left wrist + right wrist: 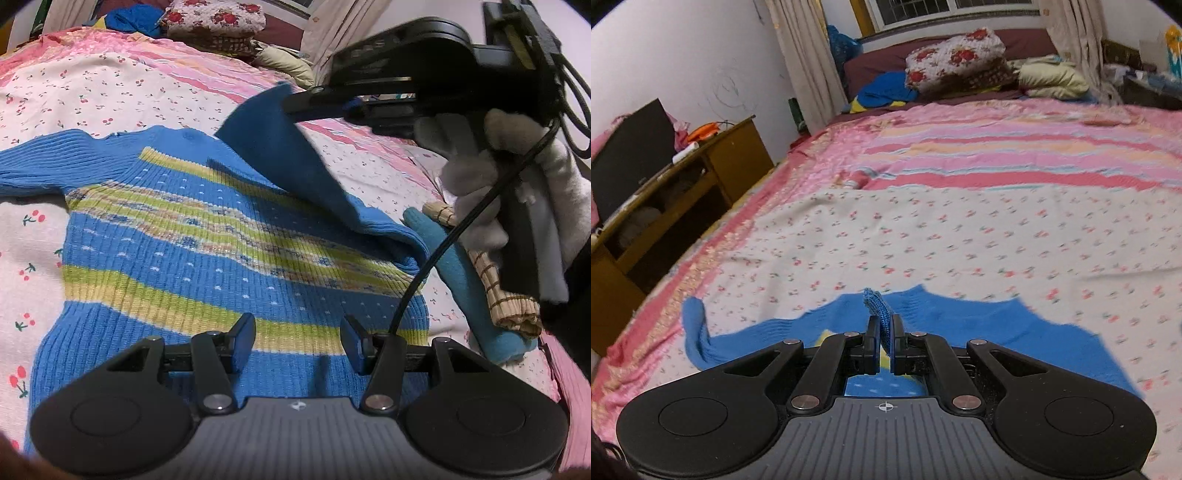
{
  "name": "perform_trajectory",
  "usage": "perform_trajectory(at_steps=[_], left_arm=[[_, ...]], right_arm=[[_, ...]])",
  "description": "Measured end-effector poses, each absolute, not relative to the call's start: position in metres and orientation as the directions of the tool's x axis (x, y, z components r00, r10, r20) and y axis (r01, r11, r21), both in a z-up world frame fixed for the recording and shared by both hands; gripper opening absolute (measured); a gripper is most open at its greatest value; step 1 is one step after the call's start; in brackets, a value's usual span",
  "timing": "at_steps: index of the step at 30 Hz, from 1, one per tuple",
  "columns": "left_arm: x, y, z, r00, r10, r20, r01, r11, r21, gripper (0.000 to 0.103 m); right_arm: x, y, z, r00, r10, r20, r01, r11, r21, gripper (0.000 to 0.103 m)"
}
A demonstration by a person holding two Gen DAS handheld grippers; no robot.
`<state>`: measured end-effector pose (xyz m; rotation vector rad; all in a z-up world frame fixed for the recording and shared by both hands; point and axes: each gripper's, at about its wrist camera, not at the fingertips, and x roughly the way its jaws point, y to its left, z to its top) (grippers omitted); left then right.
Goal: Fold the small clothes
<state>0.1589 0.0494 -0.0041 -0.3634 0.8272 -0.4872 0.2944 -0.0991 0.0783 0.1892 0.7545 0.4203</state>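
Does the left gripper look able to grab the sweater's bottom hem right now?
Probably yes: the left gripper is open just above the sweater, nothing between them. The right gripper holds the sleeve up, clear of it.

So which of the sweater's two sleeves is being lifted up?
The right sleeve, pinched in the right gripper and raised over the body; the left sleeve lies flat on the bedspread.

Sweater (229,236): ribbed knit, matt. Bedsheet (960,236): soft printed cloth. Right gripper (885,345): matt black plastic, metal rivets. Cabinet (713,162): wood.
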Motion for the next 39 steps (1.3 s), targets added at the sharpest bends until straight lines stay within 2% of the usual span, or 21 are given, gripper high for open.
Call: perform_trajectory(at_steps=[12, 15, 23, 30, 35, 39], left_arm=[[0.158, 0.054, -0.007, 0.575, -0.534, -0.62, 0.249, 0.836, -0.489, 0.055], [0.159, 0.054, -0.008, 0.573, -0.536, -0.62, 0.245, 0.834, -0.494, 0.055], [0.157, 0.054, -0.008, 0.574, -0.539, -0.617, 0.245, 0.832, -0.498, 0.056], [0.158, 0.061, -0.004, 0.598, -0.537, -0.595, 0.241, 0.829, -0.505, 0.056], [0.167, 0.063, 0.013, 0.662, -0.472, -0.582, 0.223, 0.865, -0.449, 0.056], [0.191, 0.056, 0.024, 0.689, -0.439, -0.577, 0.227, 0.887, -0.403, 0.056]], right_arm=[[0.298, -0.055, 0.029, 0.547, 0.504, -0.668, -0.334, 0.863, 0.378, 0.004], [0.3, -0.051, 0.024, 0.522, 0.517, -0.679, -0.34, 0.856, 0.39, 0.012], [0.287, -0.074, 0.033, 0.532, 0.546, -0.647, -0.355, 0.838, 0.415, 0.013], [0.248, -0.147, 0.052, 0.675, 0.383, -0.63, -0.251, 0.923, 0.292, 0.014], [0.21, -0.19, 0.039, 0.714, 0.264, -0.648, -0.169, 0.964, 0.206, 0.016], [0.189, -0.201, 0.022, 0.729, 0.197, -0.655, -0.163, 0.98, 0.114, 0.023]])
